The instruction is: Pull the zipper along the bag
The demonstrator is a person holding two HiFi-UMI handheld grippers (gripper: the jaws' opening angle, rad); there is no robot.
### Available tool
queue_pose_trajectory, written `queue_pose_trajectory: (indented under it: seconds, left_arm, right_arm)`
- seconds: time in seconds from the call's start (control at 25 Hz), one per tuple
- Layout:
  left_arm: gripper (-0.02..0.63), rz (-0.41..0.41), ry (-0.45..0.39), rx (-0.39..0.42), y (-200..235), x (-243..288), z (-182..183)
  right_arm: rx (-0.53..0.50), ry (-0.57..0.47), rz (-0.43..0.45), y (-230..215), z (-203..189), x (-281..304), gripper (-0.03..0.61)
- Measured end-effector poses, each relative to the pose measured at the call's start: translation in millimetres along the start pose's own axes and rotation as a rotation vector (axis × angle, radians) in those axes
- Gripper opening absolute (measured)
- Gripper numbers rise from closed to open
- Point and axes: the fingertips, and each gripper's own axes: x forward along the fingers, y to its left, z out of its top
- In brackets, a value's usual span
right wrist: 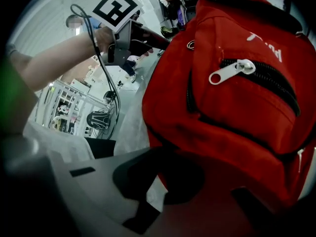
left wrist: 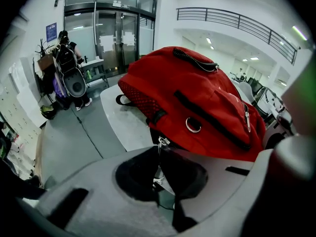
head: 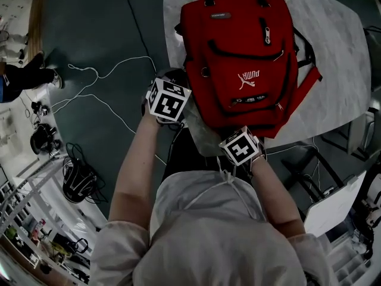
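A red backpack lies flat on a pale table, its bottom end toward me. My left gripper is at the bag's near left corner, shut on a thin metal zipper pull that runs up to the slider at the bag's edge. My right gripper is at the near bottom edge, shut on a fold of the red fabric. In the right gripper view, a silver pull rests on the front pocket zipper. The left gripper's marker cube shows beyond the bag.
White cables trail over the dark floor left of the table. A coiled black cable and shelving stand at the lower left, a white board at the lower right. A person with a cart stands by glass doors.
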Motion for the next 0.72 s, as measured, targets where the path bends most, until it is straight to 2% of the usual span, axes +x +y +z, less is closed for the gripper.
queue_pose_trajectory:
  seconds: [0.16,0.28,0.36,0.56,0.72]
  left_arm:
    - [0.031,0.027,-0.02,0.012,0.4,0.6,-4.3]
    - [0.144,0.08,-0.06,0.045,4.1,-6.1,-8.7]
    - [0.16,0.103,-0.09,0.053,1.9,-15.0,-11.7]
    - [0.16,0.09,-0.14,-0.025,-20.7,-44.1,-22.3]
    - [0.147,0.097,-0.221,-0.115,-32.8,-74.4,-9.0]
  right_arm:
    - [0.019,0.002,0.008,0.2,0.4,-0.2,0.026]
    - [0.016,0.012,0.005,1.8,-1.9,-2.8,0.026]
    - [0.032,-0.005,0.006,1.6,-2.5,-3.5,0.028]
    - [0.089,-0.085,0.015,9.7,3.7,-19.1,0.028]
    - [0.102,-0.236,-0.001,7.9,34.0,-50.7,0.028]
